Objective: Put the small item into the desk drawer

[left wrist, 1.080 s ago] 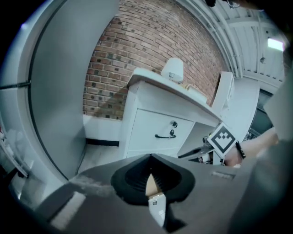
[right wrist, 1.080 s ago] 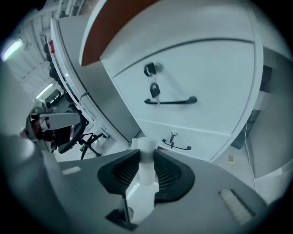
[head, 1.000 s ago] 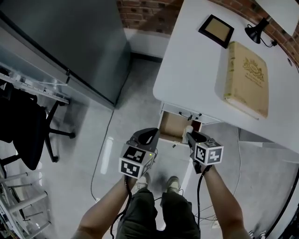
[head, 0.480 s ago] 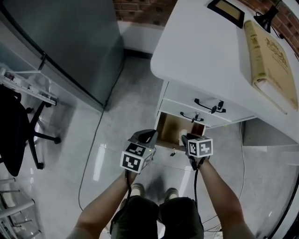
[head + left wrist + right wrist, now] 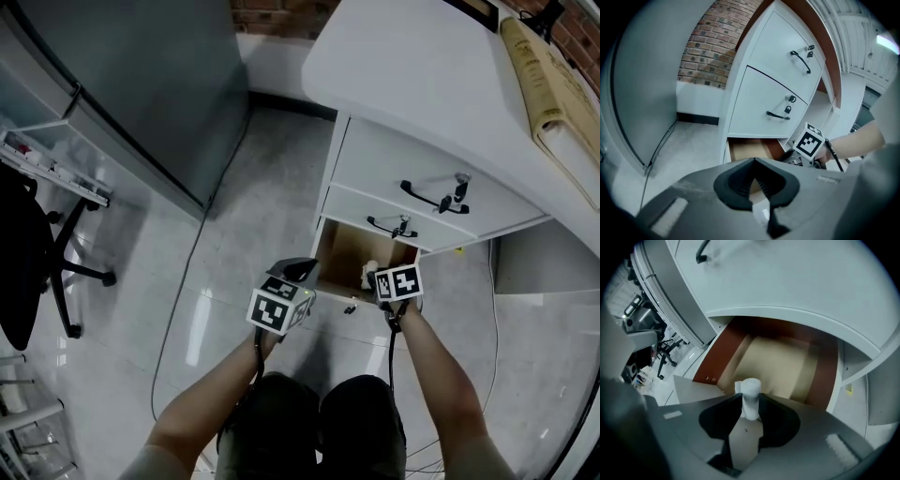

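The white desk's bottom drawer (image 5: 339, 246) stands pulled open, its brown floor (image 5: 778, 359) bare. My right gripper (image 5: 373, 276) hovers over the drawer's front edge. A small white cylindrical item (image 5: 750, 397) stands upright between its pads, which still touch it while the jaws are opening. The item shows as a pale spot (image 5: 369, 271) in the head view. My left gripper (image 5: 298, 270) hangs just left of the drawer front, shut and holding nothing (image 5: 753, 161). The right gripper's marker cube (image 5: 808, 140) shows beside the open drawer (image 5: 747, 151).
Two shut drawers with black handles (image 5: 433, 199) (image 5: 392, 227) sit above the open one. A large tan book (image 5: 553, 84) lies on the desk top (image 5: 412, 66). A grey cabinet (image 5: 141, 75) stands to the left, an office chair (image 5: 37, 253) beyond it, and a cable (image 5: 187, 291) runs over the floor.
The head view has dropped lower, so the drawer fronts now show. Both grippers stayed at the open drawer's front, with the white item still in the right one.
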The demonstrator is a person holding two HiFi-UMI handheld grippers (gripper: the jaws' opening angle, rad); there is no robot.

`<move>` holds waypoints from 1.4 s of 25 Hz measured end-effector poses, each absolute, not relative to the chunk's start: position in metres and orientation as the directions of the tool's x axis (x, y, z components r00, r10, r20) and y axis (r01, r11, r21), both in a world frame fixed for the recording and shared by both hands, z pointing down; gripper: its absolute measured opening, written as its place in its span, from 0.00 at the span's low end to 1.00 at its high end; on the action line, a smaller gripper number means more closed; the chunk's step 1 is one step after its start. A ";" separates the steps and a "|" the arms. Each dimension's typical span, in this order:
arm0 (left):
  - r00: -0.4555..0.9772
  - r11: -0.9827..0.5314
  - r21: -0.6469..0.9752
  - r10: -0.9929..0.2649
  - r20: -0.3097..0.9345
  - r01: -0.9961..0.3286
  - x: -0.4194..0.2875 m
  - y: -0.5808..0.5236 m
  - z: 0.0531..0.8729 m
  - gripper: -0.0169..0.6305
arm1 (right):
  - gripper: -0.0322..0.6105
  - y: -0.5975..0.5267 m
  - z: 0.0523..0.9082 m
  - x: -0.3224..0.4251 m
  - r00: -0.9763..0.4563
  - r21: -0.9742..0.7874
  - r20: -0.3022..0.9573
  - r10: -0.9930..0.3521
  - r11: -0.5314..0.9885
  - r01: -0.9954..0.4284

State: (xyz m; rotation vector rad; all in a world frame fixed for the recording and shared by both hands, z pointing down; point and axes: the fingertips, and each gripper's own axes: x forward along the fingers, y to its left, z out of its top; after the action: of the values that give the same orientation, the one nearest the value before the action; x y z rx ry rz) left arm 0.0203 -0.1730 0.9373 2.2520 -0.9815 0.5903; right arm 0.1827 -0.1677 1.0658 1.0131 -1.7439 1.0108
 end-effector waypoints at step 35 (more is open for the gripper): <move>0.716 -0.662 0.310 -0.520 0.466 -0.682 -0.008 -0.106 0.428 0.03 | 0.06 -0.108 0.444 0.118 -0.451 -0.228 0.620 -0.642 0.402 -0.887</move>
State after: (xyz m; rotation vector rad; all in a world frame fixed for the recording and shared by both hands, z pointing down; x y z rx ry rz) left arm -0.0082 -0.1063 0.4284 2.4542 -0.9202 0.4694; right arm 0.1180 -0.1080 0.4437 1.3070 -2.2262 0.7528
